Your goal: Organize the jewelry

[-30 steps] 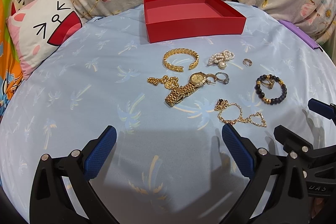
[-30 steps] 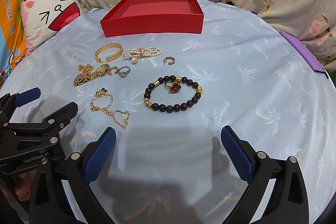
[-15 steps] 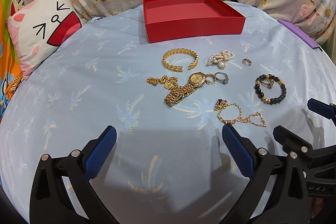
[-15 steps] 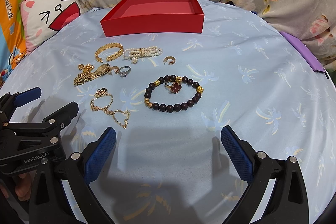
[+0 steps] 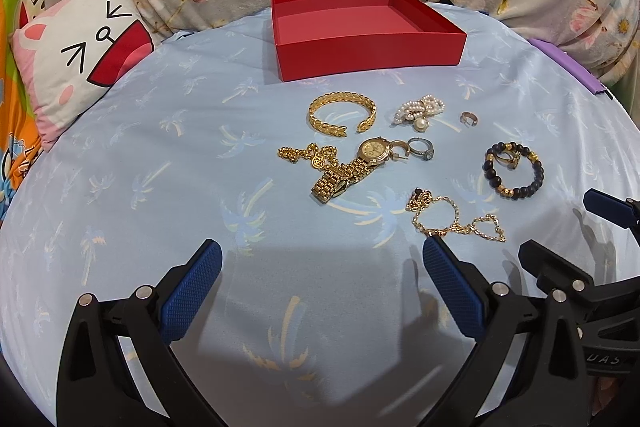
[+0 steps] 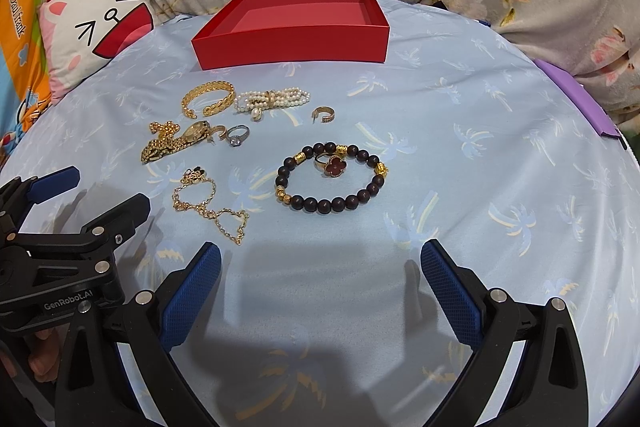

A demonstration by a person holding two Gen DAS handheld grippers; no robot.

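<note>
With both tools (image 5: 322, 285) (image 6: 320, 285) spread wide and empty, the thin chain (image 6: 208, 205) could snag the bedsheet (image 6: 480, 187) when pinched.

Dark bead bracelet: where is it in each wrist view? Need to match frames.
Left wrist: dark bead bracelet at right of centre, right edge of the jewelry cluster.
Right wrist: dark bead bracelet at centre, ahead of the open fingers.
Shared landmark: red box beyond it in both views.
</note>
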